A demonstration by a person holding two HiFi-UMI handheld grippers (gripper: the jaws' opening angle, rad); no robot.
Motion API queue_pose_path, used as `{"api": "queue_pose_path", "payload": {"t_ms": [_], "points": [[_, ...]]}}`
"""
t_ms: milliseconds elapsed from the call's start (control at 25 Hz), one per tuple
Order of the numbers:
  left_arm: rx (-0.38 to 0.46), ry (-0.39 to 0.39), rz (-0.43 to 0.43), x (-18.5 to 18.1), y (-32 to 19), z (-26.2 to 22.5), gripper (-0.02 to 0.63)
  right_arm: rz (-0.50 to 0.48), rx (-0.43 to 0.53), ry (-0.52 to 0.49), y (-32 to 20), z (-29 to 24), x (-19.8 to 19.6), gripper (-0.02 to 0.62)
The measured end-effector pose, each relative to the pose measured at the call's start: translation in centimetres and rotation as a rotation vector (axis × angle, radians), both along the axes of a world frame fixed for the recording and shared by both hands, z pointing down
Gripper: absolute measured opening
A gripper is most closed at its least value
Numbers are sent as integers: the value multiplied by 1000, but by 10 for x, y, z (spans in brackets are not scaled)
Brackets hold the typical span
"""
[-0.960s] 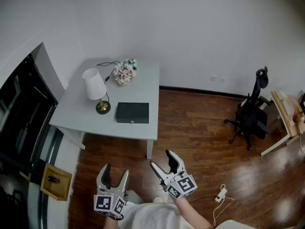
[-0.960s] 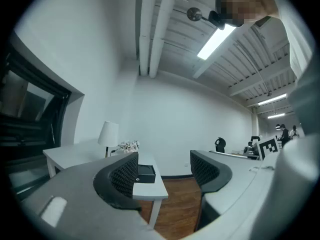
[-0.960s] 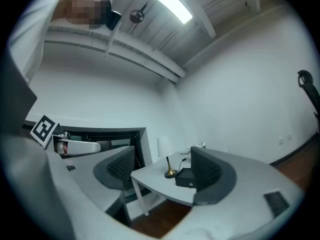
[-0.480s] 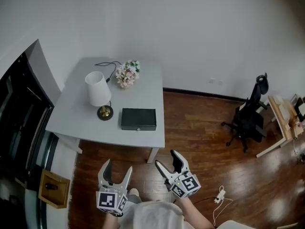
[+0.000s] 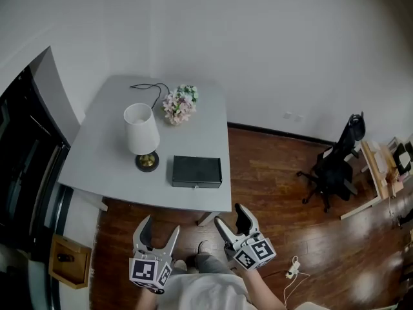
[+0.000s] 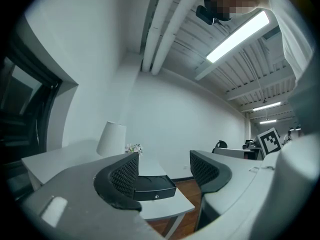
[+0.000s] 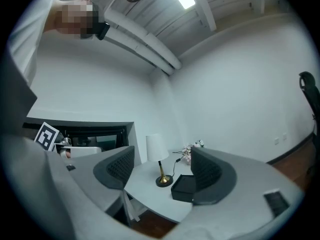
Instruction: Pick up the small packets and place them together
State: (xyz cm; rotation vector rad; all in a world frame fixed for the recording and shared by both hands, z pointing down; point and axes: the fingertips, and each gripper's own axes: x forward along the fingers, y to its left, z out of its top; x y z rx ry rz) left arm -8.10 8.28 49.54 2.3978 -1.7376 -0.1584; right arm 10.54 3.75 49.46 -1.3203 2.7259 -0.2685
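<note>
2 grippers, both low in head view, close to the torso, over wood floor point(image 5: 271, 173) and well apart from the table.

L gripper point(image 5: 159, 229): jaws parted w/ a clear gap, nothing between the pads, nothing held (only the far-off table edge and box showing through the gap in its own view).

R gripper point(image 5: 231, 217): likewise parted, approx. same gap, empty; lamp and box visible beyond the jaws.

1 grey table point(image 5: 106, 157) against the white wall. On it:
- 1 lamp point(image 5: 142, 131), white shade, brass base, upright, front-left area.
- 1 flat black box point(image 5: 196, 171), lid shut, just right of the lamp base, near the front edge.
- 1 bunch of flowers point(image 5: 180, 104) toward the back.
- 1 black cable point(image 5: 147, 86) looping at the back edge, beside the flowers.

As for small packets: not to be made out in any view, so whereabouts can't be told.

Elsewhere: 1 black office chair point(image 5: 335, 166) on the floor at right, well apart from the table; 1 wooden desk point(image 5: 374, 173) at the far right edge; 1 white power strip point(image 5: 292, 268) on the floor near R gripper; 1 small wooden crate point(image 5: 68, 260) at lower left.
</note>
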Motion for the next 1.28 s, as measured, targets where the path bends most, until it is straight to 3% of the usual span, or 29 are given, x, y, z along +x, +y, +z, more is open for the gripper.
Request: {"api": "queue_pose_path", "payload": {"t_ms": [200,480,760,880,1040,1280], "points": [[-4,5,-31,-9,-36,6,327,-16,14,-4,-41,-2,-7,348],[60,-128,-97,-18,-113,-4,327,-111,2,49,-103,23,-15,348],[41,-106,-75,5,-169,-4,327,-115,-85,20,-150,49,-4,342],[34,-104,-33,9,-187,0,327,-116,-189,43,-162,80,-9,324],[-22,-90,51,10,-201,22,327,-86,-401,75,-161,143,-19,322],[-60,-93,137,2,-207,36,322,-115,-815,76,-151,275,-47,272]]}}
